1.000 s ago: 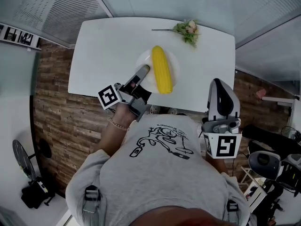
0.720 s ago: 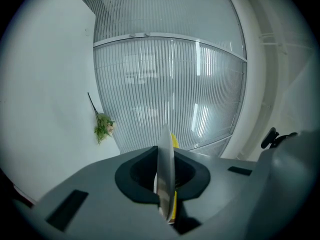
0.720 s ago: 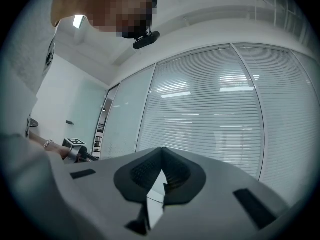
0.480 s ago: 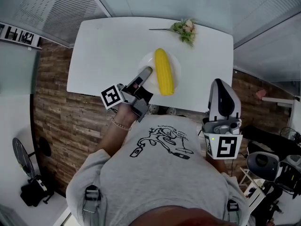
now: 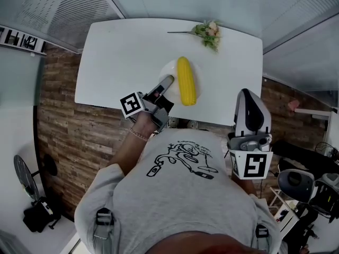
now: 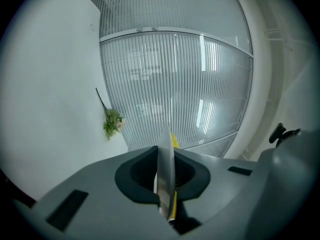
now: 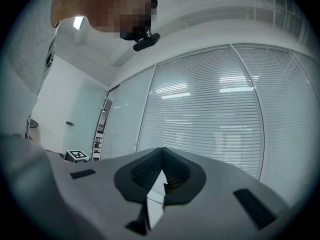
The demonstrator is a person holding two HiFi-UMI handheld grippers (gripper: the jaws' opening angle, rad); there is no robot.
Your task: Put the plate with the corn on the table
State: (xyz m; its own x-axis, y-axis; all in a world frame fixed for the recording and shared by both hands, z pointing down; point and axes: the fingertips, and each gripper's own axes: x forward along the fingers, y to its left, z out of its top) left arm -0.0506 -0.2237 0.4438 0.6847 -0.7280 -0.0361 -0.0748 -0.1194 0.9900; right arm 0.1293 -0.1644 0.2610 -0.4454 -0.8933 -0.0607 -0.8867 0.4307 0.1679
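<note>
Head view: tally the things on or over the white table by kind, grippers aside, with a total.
Corn cob: 1
Plate: 1
Flower sprig: 1
Total: 3

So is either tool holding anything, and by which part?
The left tool grips the plate by its near rim, corn lying on it. The right tool is shut, empty.

Corn (image 5: 186, 81) lies on plate (image 5: 169, 71) at table's (image 5: 116, 57) near side; flower sprig (image 5: 208, 33) at far edge.
</note>
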